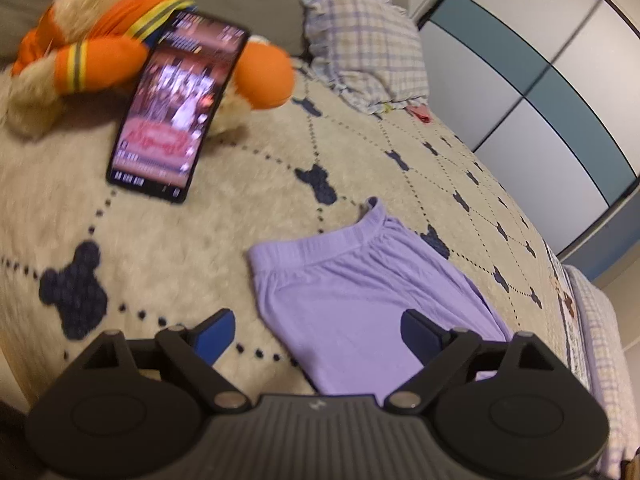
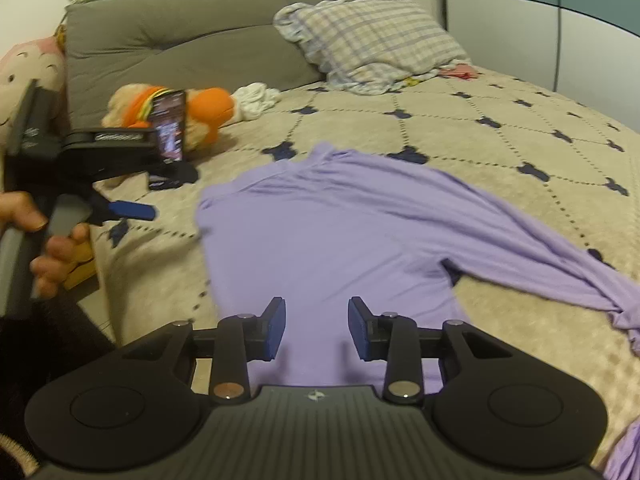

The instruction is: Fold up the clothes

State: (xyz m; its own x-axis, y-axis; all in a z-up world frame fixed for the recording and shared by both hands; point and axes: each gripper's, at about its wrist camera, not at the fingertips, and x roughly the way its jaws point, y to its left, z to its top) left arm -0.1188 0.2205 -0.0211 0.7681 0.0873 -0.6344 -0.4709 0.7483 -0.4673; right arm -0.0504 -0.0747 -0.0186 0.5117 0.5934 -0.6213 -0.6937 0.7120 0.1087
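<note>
The left gripper point(image 1: 318, 330) is hovering with fingers spread wide, straddling the near-left edge of 1 lilac garment point(image 1: 368, 292) lying on the bedspread point(image 1: 168, 240). The right gripper point(image 2: 317, 328) — also parted, holding nothing — is hanging over the garment's near end. Far left, 1 phone point(image 1: 176, 108) is leaning on 1 plush toy point(image 1: 92, 52).

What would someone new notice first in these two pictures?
Probably the lilac pants spread flat on the cream blanket, right ahead of both open grippers. Next, the lit phone propped against an orange-clad plush toy near the grey headboard cushion.
</note>
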